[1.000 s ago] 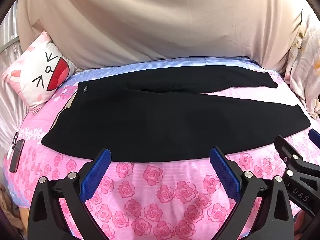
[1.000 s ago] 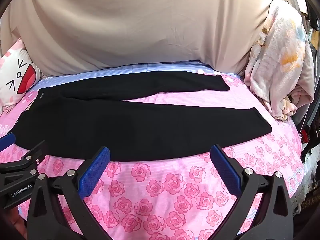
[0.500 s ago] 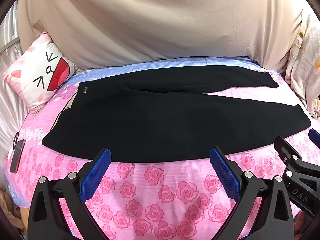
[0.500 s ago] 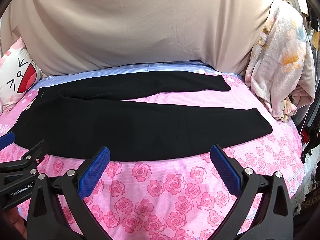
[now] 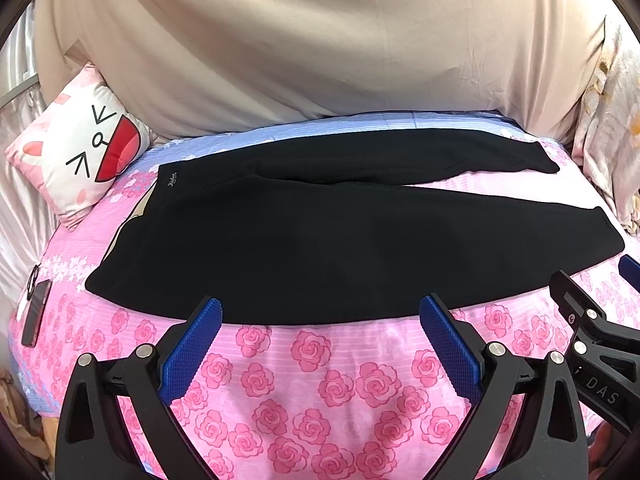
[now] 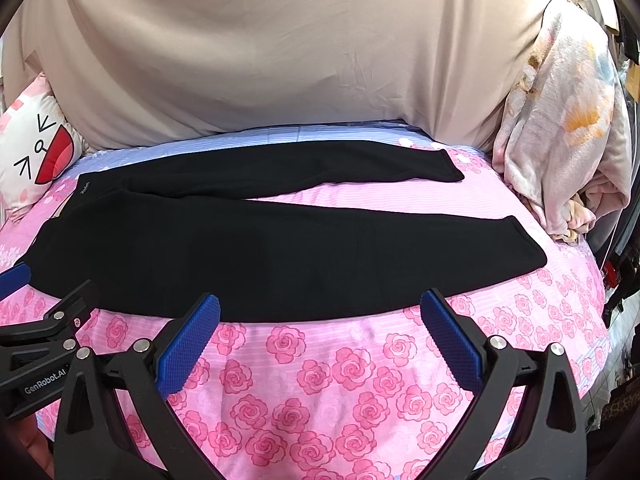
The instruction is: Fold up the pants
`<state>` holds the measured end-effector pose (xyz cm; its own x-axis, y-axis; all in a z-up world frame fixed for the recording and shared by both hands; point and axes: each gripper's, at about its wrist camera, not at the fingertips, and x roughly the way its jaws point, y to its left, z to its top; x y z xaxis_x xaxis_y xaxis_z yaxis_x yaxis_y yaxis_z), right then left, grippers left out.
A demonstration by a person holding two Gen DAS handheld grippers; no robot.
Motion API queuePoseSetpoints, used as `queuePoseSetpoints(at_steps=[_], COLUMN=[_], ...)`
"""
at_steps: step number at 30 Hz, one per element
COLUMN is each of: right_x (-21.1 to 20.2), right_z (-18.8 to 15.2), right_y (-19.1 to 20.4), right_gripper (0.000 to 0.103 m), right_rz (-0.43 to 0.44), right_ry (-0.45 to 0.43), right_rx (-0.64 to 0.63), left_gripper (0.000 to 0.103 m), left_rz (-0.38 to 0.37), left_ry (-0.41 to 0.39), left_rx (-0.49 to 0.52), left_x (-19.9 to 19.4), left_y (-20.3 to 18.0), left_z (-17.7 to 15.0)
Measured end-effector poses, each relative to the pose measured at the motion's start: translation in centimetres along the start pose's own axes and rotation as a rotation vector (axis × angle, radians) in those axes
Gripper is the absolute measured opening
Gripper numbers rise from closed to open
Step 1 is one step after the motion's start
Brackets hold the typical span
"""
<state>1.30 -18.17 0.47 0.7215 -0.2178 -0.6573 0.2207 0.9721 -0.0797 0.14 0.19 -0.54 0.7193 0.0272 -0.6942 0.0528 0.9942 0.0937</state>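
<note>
Almost nothing moved since the earlier frames: pants point(image 5: 340, 240) sit a touch lower in the left wrist view, otherwise unchanged. Black pants lie flat on the rose-print bed point(image 5: 312, 380), waistband toward 9 o'clock, legs splayed toward 3 o'clock. Left gripper point(image 5: 320, 336) and right gripper point(image 6: 320, 332) both hover at 6 o'clock, fingers wide apart, empty. Cat pillow point(image 5: 80, 152) at 10 o'clock.

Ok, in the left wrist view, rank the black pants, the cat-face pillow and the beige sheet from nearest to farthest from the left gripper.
From the left gripper:
1. Black pants, spread just ahead of the open jaws.
2. Cat-face pillow, far left, at the bed's edge.
3. Beige sheet, hanging behind the bed.
</note>
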Motion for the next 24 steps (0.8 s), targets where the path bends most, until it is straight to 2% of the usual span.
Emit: queuePoseSetpoints(at_steps=[24], right_x=[0.14], right_z=[-0.04], right_y=[0.23], right_gripper=[0.098], right_rz=[0.001], right_ry=[0.004], right_rx=[-0.004], left_gripper=[0.097], left_rz=[-0.003], left_ry=[0.001], left_rx=[0.001], left_x=[0.19], left_y=[0.07], left_z=[-0.04])
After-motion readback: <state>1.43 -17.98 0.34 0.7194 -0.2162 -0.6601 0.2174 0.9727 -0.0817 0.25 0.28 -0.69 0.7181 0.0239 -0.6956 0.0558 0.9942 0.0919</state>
